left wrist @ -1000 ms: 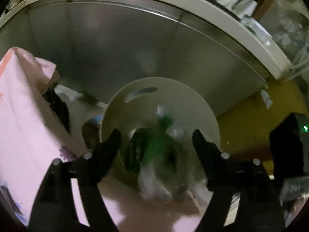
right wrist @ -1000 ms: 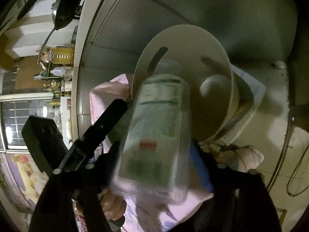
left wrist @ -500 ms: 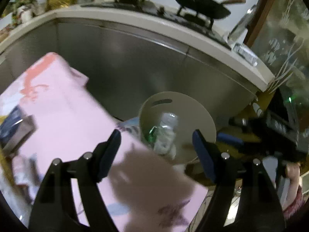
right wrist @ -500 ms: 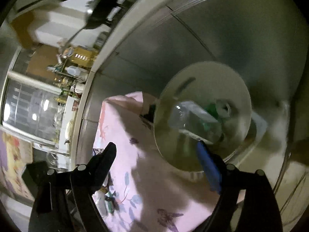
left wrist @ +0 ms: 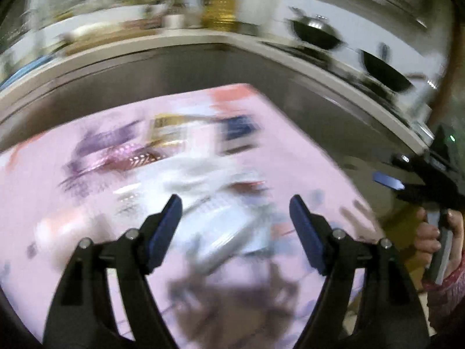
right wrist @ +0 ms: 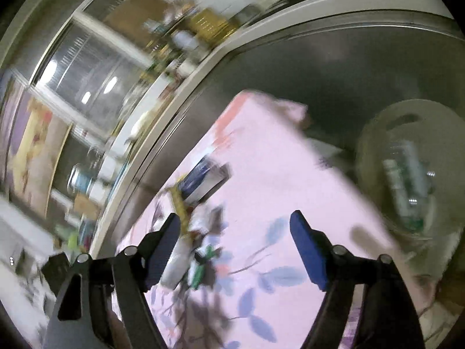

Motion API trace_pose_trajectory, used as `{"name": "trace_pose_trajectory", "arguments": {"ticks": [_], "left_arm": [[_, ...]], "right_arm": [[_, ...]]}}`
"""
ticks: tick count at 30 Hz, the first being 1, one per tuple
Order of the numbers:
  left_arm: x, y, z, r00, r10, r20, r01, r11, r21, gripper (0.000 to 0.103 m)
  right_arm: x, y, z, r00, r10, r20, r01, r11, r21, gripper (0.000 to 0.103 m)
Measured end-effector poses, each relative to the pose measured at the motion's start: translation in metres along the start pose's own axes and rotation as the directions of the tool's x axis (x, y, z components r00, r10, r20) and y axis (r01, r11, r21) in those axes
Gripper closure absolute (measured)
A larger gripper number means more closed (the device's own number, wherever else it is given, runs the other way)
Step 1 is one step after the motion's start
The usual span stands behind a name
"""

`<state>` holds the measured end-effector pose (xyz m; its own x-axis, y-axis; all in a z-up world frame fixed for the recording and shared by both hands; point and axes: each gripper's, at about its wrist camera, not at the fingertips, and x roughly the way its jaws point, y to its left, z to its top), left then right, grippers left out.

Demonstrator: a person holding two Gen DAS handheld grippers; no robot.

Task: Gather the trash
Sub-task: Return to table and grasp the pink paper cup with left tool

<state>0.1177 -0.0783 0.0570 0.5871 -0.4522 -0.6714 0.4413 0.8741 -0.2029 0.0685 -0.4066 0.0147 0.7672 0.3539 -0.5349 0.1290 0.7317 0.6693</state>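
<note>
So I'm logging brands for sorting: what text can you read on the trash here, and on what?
None can be read.
Plastic bottle in the bin: label print blurred.
Blue packet on the pink cloth: lettering blurred.
Yellow packet: print smeared by motion.

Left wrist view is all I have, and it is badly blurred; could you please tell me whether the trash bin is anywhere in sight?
Observer: Yes. The right wrist view shows the pale bin just past the edge of the pink cloth.
Operator: Thank you. Is anything in it?
Observer: A clear plastic bottle with a green-and-white label lies inside it.
Operator: And is the right gripper carrying anything?
Observer: No. The right gripper is open over the cloth, with nothing between its fingers.
</note>
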Motion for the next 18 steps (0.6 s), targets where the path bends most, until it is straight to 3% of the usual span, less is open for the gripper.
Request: {"name": "trace_pose_trajectory", "arguments": {"ticks": [4, 9, 13, 18], "left_arm": [[-0.036, 0.074, -0.021, 0.991, 0.130, 0.029, -0.125, 0.982, -0.139, 0.030], [-0.061, 0.145, -0.050, 0.980, 0.196, 0.024, -0.178, 0.931, -0.318, 0.027], [-0.064, 0.176, -0.062, 0.973, 0.231, 0.016, -0.210, 0.908, -0.364, 0.027], [-0.062, 0.198, -0.066, 0.970, 0.242, 0.026, -0.213, 0.894, -0.393, 0.023]], "right_arm": [[0.043, 0.051, -0.022, 0.993, 0.060, -0.097, -0.068, 0.995, -0.080, 0.030], [0.069, 0.099, -0.045, 0.988, 0.055, -0.145, -0.080, 0.981, -0.176, 0.030], [0.083, 0.121, -0.060, 0.987, 0.028, -0.160, -0.064, 0.972, -0.226, 0.030], [0.096, 0.130, -0.079, 0.980, 0.030, -0.195, -0.069, 0.979, -0.192, 0.030]]}}
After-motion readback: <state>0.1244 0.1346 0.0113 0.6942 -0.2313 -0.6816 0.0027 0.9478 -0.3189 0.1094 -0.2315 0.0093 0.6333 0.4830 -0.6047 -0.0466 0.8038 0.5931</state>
